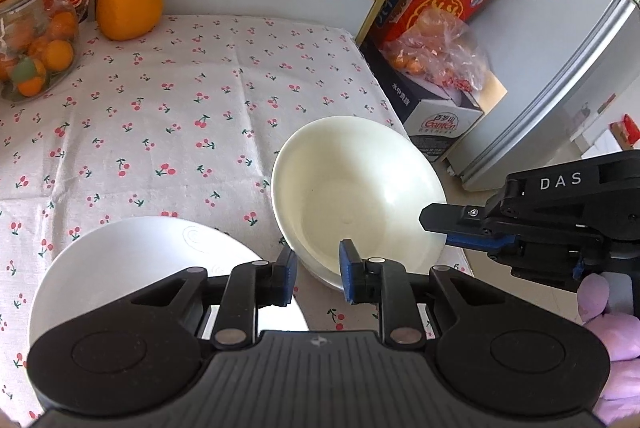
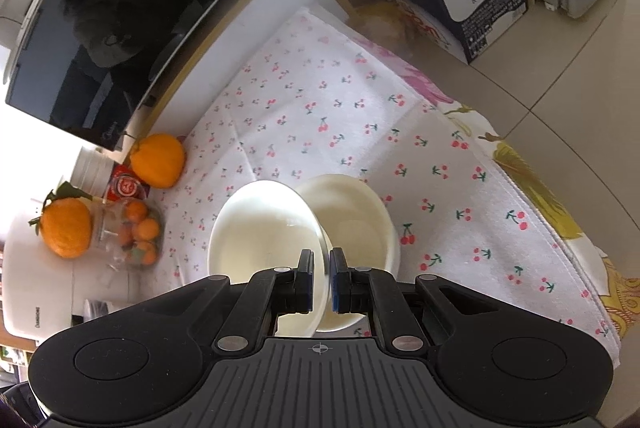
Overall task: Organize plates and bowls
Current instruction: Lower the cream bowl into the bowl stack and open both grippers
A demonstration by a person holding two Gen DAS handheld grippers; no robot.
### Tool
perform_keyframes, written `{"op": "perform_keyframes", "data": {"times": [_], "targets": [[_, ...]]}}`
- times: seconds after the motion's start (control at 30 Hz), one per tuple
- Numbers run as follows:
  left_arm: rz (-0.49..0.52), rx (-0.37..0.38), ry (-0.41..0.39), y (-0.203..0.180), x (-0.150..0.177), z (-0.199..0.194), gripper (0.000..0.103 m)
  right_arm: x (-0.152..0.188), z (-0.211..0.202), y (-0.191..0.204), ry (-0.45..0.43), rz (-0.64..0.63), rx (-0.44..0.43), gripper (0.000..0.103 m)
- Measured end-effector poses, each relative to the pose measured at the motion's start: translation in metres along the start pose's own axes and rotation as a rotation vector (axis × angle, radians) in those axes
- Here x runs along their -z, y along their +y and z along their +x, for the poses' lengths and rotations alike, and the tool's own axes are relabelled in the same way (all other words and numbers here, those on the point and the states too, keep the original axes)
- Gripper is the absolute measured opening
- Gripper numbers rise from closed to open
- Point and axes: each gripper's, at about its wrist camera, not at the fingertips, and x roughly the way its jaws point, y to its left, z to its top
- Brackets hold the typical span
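The tabletop [image 1: 168, 116], spread with a white cloth printed with small red cherries, fills both views; behind it sits a black glass-fronted microwave [image 2: 120, 20], and off the right edge lie pale floor tiles [image 2: 580, 76] and a grey refrigerator door [image 1: 568, 76]. Only the left wrist view shows the flat white round plate [image 1: 132, 268] lying on the cloth near the front edge, beside a cream round bowl [image 1: 356, 196] that is tipped up. Only the right wrist view shows that this tilted bowl [image 2: 260, 228] leans over a second cream bowl [image 2: 360, 220] resting on the cloth. The right claw [image 2: 320, 282] is clamped on the tilted bowl's rim. The left claw [image 1: 318, 276] hangs apart, gripping nothing, just in front of the bowl. A large orange citrus fruit [image 1: 128, 4] sits near the back.
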Motion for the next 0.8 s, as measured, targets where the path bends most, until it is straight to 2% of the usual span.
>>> {"op": "perform_keyframes", "data": {"times": [0.5, 0.8], "targets": [[0.039, -0.030, 0.023, -0.011, 0.005, 0.017, 0.022, -0.002, 0.010, -0.009, 0.029, 0.009, 0.059, 0.012], [0.082, -0.035, 0.005, -0.014, 0.008, 0.018, 0.026, -0.001, 0.012, -0.010, 0.031, 0.008, 0.080, 0.012]]}}
